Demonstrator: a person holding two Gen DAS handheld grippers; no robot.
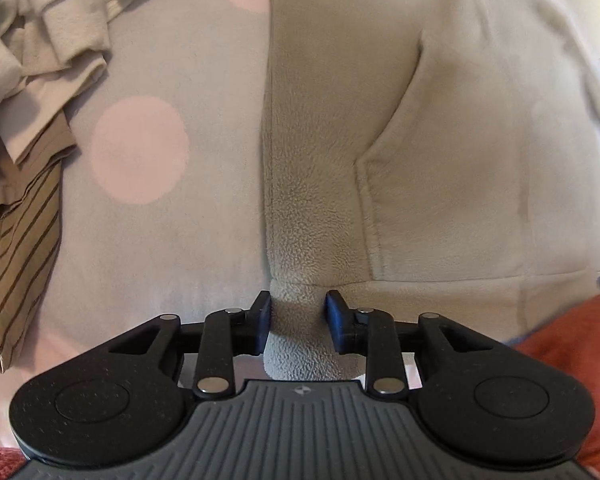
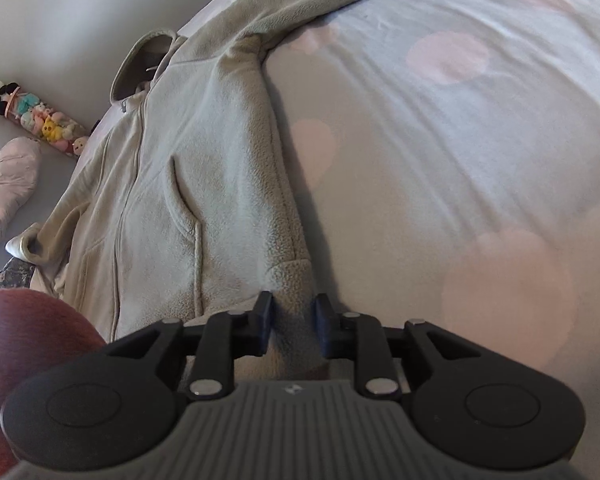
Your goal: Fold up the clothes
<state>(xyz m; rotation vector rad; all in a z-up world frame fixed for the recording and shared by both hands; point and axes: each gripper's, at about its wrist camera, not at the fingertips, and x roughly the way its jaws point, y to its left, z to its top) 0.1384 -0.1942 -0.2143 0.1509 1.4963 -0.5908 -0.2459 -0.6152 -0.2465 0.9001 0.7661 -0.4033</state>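
Observation:
A cream fleece zip jacket (image 2: 188,184) lies flat on a grey bedsheet with pink dots (image 2: 460,140), front side up, collar far from me, one sleeve stretched out toward the top right. My right gripper (image 2: 293,320) is shut on the jacket's bottom hem corner at its right edge. In the left wrist view the same jacket (image 1: 380,120) fills the right half, its slanted pocket seam showing. My left gripper (image 1: 298,314) is shut on a bunched hem corner at the jacket's left edge.
A heap of cream and brown-striped clothes (image 1: 32,100) lies at the left of the sheet (image 1: 172,220). A row of plush toys (image 2: 40,120) and a pink pillow (image 2: 8,188) sit by the wall. A person's red sleeve (image 2: 24,344) is at lower left.

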